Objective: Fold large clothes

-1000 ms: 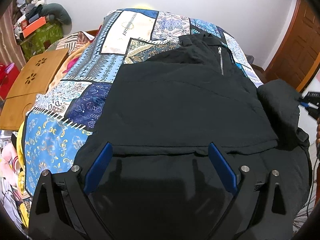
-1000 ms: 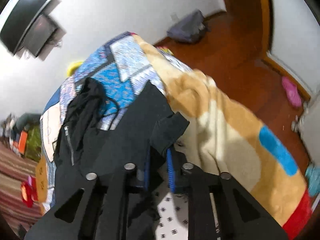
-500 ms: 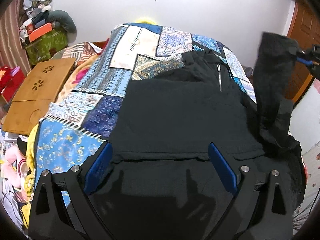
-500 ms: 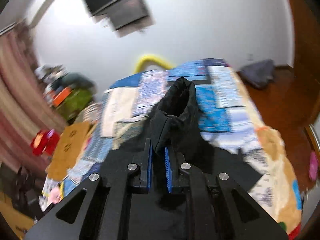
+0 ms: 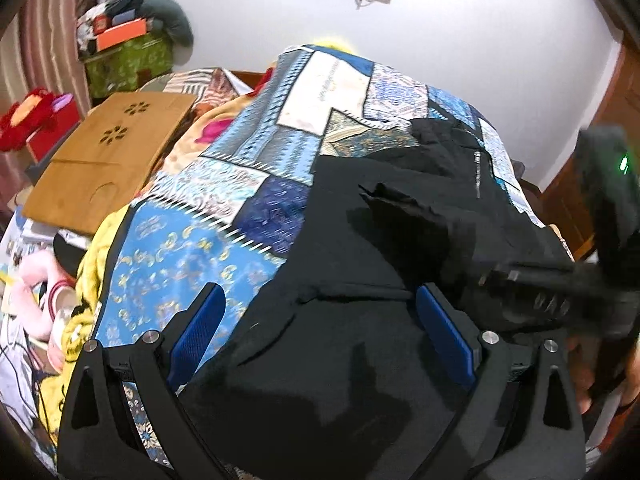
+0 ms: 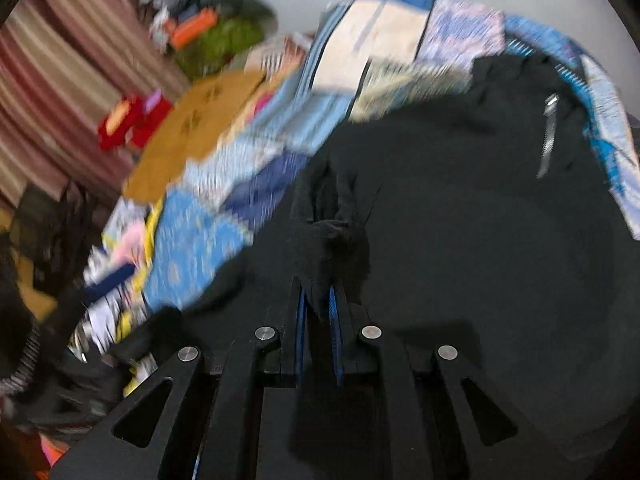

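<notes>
A large black garment (image 5: pixel 360 360) is lying spread over the right half of a bed, on top of a blue patchwork bedspread (image 5: pixel 192 272) that is filling the centre and left of the left wrist view. The garment's silver zipper (image 5: pixel 477 174) is showing toward the upper right of that frame.

The left tongs (image 5: pixel 320 332) are sitting at the bottom of the frame with their blue pads spread wide, one on either side of the garment's near hem, gripping nothing. The cloth is lying between and below them; whether the pads are touching it cannot be told.

The right tongs (image 6: pixel 318 312) are pressed together at the lower centre of the blurred right wrist view, pinching a bunched fold of the black garment (image 6: pixel 460 240) that is rising up from between the blue pads. In the left wrist view the same tool is reaching in from the right edge as a dark, blurred shape (image 5: pixel 532 288), with a strip of black cloth (image 5: pixel 400 208) trailing from it toward the centre of the frame, above the rest of the garment.

A wooden lap tray (image 5: pixel 104 160) is resting at the left of the bed, and a striped curtain (image 6: pixel 60 92) is hanging at the upper left.
</notes>
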`<state>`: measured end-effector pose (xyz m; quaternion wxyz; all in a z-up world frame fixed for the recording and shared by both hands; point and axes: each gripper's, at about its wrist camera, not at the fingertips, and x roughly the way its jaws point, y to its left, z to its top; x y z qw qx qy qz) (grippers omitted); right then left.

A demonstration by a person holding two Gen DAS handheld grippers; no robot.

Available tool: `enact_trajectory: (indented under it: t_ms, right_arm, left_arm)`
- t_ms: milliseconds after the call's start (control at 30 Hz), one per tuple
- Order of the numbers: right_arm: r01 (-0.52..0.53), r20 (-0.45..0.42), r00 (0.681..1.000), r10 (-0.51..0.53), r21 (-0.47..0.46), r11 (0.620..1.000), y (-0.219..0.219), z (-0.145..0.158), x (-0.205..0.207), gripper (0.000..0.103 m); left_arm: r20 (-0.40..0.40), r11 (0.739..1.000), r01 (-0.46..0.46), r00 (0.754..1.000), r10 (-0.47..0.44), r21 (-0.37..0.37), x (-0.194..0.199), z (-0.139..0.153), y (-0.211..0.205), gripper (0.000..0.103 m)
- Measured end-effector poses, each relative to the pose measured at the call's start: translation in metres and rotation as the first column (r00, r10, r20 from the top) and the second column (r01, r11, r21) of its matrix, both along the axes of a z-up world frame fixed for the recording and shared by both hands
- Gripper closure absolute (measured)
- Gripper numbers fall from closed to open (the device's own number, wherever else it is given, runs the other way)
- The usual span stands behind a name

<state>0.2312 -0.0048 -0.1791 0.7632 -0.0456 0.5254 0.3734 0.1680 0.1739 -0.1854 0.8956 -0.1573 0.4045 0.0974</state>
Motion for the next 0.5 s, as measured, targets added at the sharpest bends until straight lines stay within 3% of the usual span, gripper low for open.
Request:
enact_trajectory:
  t_ms: [133,233,300,367,500]
  right_arm:
    - [-0.008,-0.081,0.997,0.003,-0.053,0.999,0.004,-0.009,-0.003,0.075]
    - [-0.005,-0.089,0.996,0.002,-0.034,0.999,-0.01,0.003,-0.005,0.073]
    - [0.007,-0.03,1.0,-0.008,-0.035,0.999,-0.023,0.017,-0.011,0.068]
    - [0.024,0.057,0.998,-0.022,-0.042,0.999,-0.044,0.035,-0.015,0.051]
    - [0.142,0.233,0.964,-0.13,-0.034,0.989,-0.094,0.066,-0.018,0.04]
  left_arm:
    - [-0.003,1.0,-0.014,1.0,0.014,-0.024,-0.006,-0.005,0.009,0.006]
    - [0.001,0.997,-0.002,1.0,0.002,-0.084,-0.007,-0.007,0.011,0.006]
    - [0.008,0.993,0.013,1.0,-0.012,-0.118,-0.006,-0.008,0.01,0.006]
    - [0.012,0.985,0.031,1.0,-0.029,-0.169,-0.003,-0.012,0.008,0.006]
    - [-0.009,0.964,0.046,0.999,-0.05,-0.263,0.008,-0.028,0.004,0.011]
